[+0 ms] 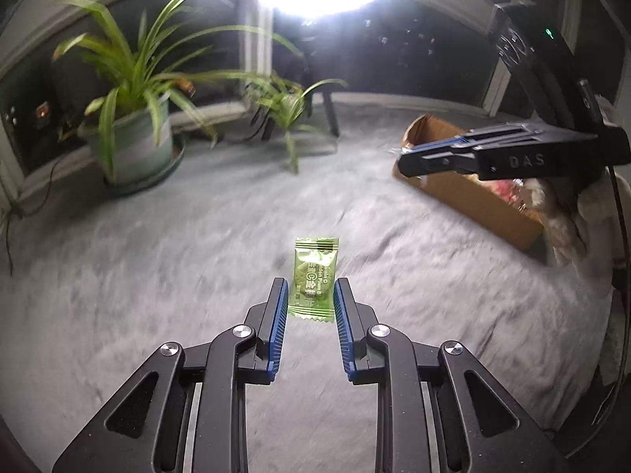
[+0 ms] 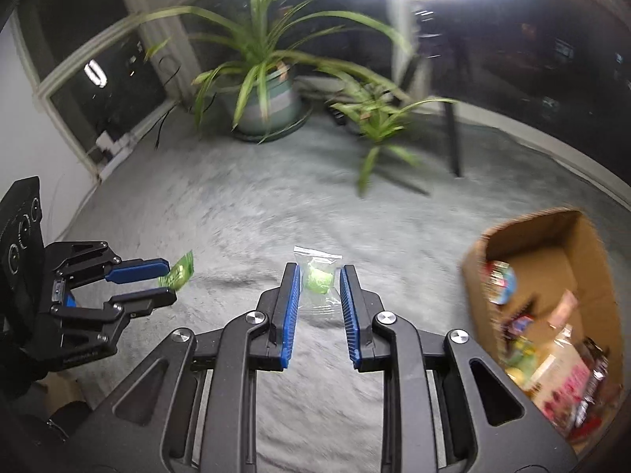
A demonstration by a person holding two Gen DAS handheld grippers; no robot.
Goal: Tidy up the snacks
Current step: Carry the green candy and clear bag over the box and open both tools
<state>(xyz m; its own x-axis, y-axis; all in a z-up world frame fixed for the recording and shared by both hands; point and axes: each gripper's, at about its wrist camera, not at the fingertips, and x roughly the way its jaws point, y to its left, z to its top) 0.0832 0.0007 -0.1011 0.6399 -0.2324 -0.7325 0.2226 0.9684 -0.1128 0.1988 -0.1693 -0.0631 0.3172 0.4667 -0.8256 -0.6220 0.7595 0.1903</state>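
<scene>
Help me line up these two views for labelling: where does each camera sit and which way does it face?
Left wrist: on the left hand-held gripper, facing down its fingers at a green packet; right hand-held gripper beyond.
Right wrist: on the right hand-held gripper, facing a clear packet; left one beyond.
Shared: potted plant, cardboard box, grey carpet.

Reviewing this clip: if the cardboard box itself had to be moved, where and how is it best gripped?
By my judgement, pinch the cardboard box on its upright near wall, coming from above over the open top: the thin wall edge fits between jaws, while the body looks too wide and the snacks fill its inside.
</scene>
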